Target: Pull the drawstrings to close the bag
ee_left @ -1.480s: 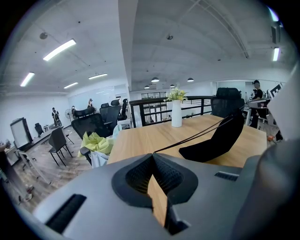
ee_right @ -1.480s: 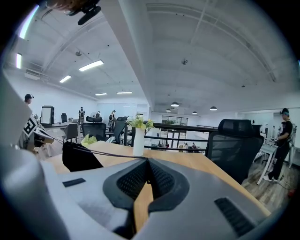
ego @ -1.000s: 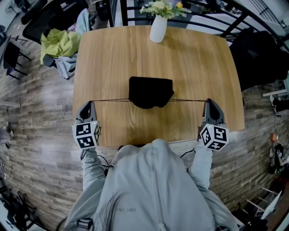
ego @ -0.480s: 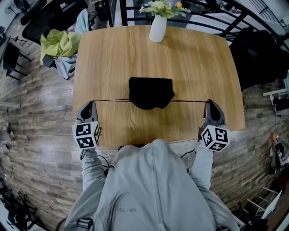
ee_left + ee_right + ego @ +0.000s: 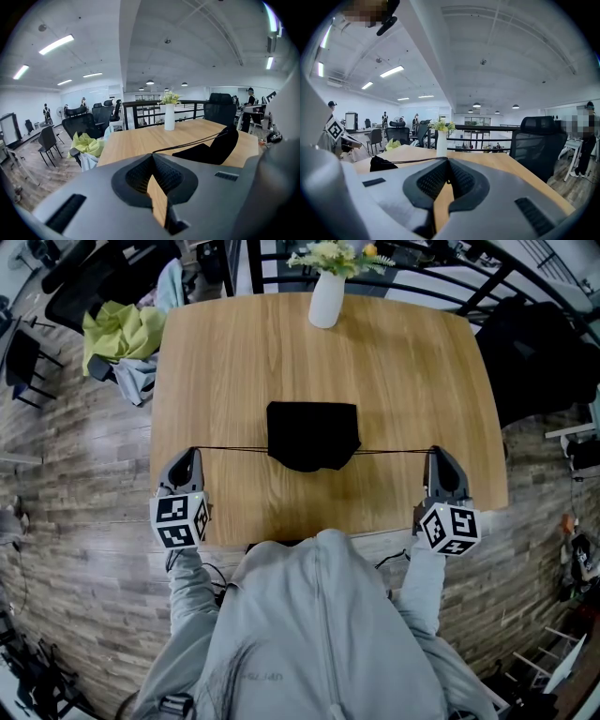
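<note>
Black bag (image 5: 312,434) sits midway on the table (image 5: 412,362), drawstrings (image 5: 230,448) taut to both sides; left gripper (image 5: 193,454) and right gripper (image 5: 434,454) each pinch one. Cinching looks nearly done; next, an even outward pull

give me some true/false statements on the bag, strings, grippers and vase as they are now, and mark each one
1. The left gripper is shut on the left drawstring. True.
2. Both drawstrings run straight out from the black bag, one to each gripper. True.
3. The bag lies on the floor. False: it lies on the wooden table.
4. The right gripper is open and empty. False: it is shut on the right drawstring.
5. The white vase stands between the bag and the person. False: it stands at the table's far edge, beyond the bag.
</note>
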